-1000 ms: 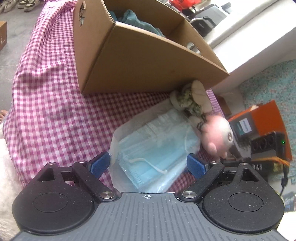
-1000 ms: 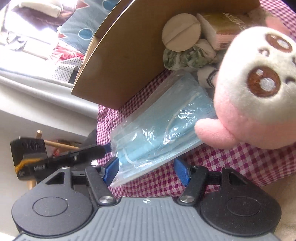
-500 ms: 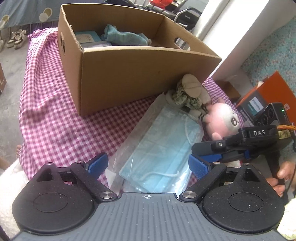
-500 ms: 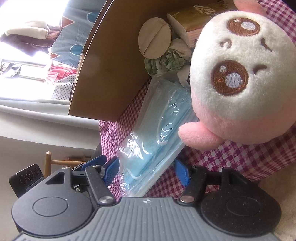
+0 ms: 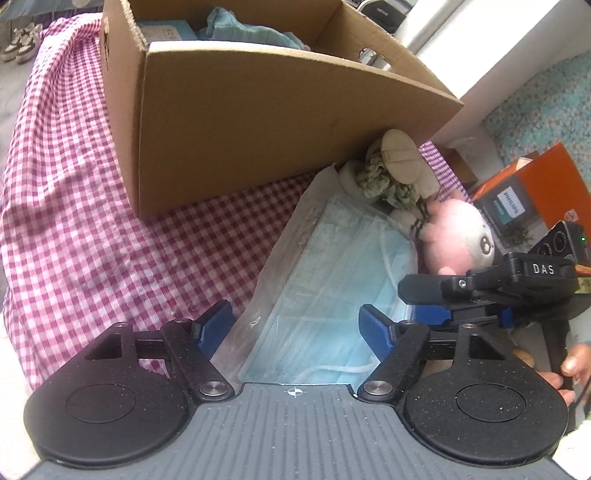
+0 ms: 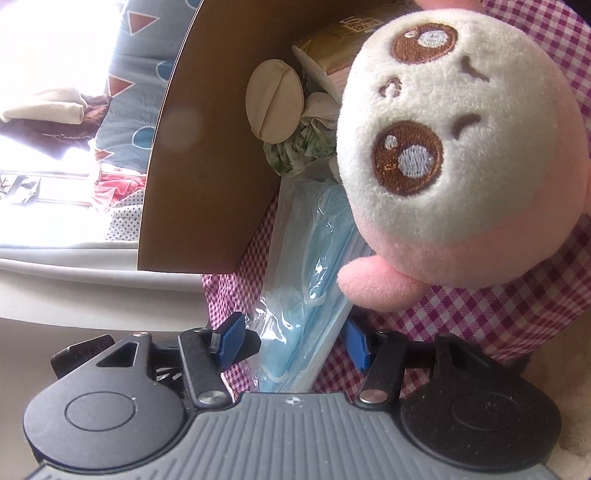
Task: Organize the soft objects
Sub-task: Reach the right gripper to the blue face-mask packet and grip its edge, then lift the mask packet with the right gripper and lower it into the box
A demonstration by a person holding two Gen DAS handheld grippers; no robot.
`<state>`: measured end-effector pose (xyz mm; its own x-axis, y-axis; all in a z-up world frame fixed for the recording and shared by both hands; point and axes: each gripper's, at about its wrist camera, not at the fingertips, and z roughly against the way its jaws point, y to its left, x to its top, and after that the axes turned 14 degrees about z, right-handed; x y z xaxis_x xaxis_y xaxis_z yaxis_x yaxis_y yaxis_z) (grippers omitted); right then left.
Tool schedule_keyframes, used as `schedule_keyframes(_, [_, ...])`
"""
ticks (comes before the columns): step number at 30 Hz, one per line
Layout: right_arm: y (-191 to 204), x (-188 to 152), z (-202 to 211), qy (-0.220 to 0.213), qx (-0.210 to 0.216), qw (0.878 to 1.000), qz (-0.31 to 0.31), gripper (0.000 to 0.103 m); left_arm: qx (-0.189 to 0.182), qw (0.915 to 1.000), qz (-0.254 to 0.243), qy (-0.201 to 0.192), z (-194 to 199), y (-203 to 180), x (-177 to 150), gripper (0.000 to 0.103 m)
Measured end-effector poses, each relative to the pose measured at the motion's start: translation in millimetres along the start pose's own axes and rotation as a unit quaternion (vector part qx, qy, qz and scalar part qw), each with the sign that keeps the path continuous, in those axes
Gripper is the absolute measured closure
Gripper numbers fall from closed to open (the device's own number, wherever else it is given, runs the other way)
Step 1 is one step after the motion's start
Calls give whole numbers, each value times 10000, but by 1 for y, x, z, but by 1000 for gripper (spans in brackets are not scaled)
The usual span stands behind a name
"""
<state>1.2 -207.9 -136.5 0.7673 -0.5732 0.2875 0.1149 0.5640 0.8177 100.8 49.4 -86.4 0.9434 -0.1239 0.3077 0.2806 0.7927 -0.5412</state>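
Beside the brown cardboard box (image 5: pixel 280 122), both closing grippers, left (image 5: pixel 295 328) and right (image 6: pixel 291 341), straddle the clear-bagged pack of blue face masks (image 5: pixel 332 280), pads not yet pinching. Teal cloth (image 5: pixel 251 31) lies boxed; the pink-and-white plush toy (image 6: pixel 465 147) waits outside.

floor: grey (image 5: pixel 7 92) | rug: teal (image 5: pixel 546 103) | window: bright daylight (image 6: pixel 44 44)
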Motion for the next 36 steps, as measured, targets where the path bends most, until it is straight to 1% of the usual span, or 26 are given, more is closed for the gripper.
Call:
schedule_keyframes(4, [2,-3,-5,18,58,10000,37,45,-285,9986,430,128,9,9,-14,38])
schedule_keyframes(5, [3,-4,-6,32,45,10000,65,49,-361,9978,529,150,11,11,-17,41])
schedule_keyframes(6, [5,-5,-7,54,10,9999,115,56,-425,9971,619,140,13,13,-21,43])
schedule_keyframes(7, [6,-5,-8,74,-48,9998,170,60,-467,9966,674,120,15,13,-24,47])
schedule_keyframes(9, [9,-7,-9,130,-183,9992,318,75,-562,9954,772,82,19,14,-30,57])
schedule_keyframes(10, [11,-9,-10,165,-229,9989,387,77,-628,9946,819,89,22,15,-33,61])
schedule_keyframes(12, [16,-12,-10,190,-247,9981,526,82,-660,9942,851,33,28,14,-40,62])
schedule_keyframes(17, [40,-19,2,117,-216,9928,1174,85,-643,9943,850,-99,39,4,-59,67])
schedule_keyframes(18, [45,-20,4,105,-212,9911,1312,85,-658,9943,829,-146,47,6,-66,68])
schedule_keyframes(21, [66,-23,12,16,-222,9823,1862,86,-678,9940,790,-328,62,-2,-75,68])
schedule_keyframes(25, [95,-19,26,-143,-155,9654,2597,87,-716,9927,724,-645,79,-16,-76,68])
schedule_keyframes(27, [108,-12,32,-202,-85,9568,2900,87,-752,9916,653,-830,86,-30,-64,68])
schedule_keyframes(30, [128,9,46,-332,14,9418,3346,88,-845,9890,505,-1105,92,-50,-45,68])
schedule_keyframes(33, [147,37,64,-515,102,9274,3702,88,-991,9850,314,-1374,96,-74,-18,68])
schedule_keyframes(36, [164,74,82,-716,111,9132,4011,88,-1089,9806,82,-1628,97,-99,17,68])
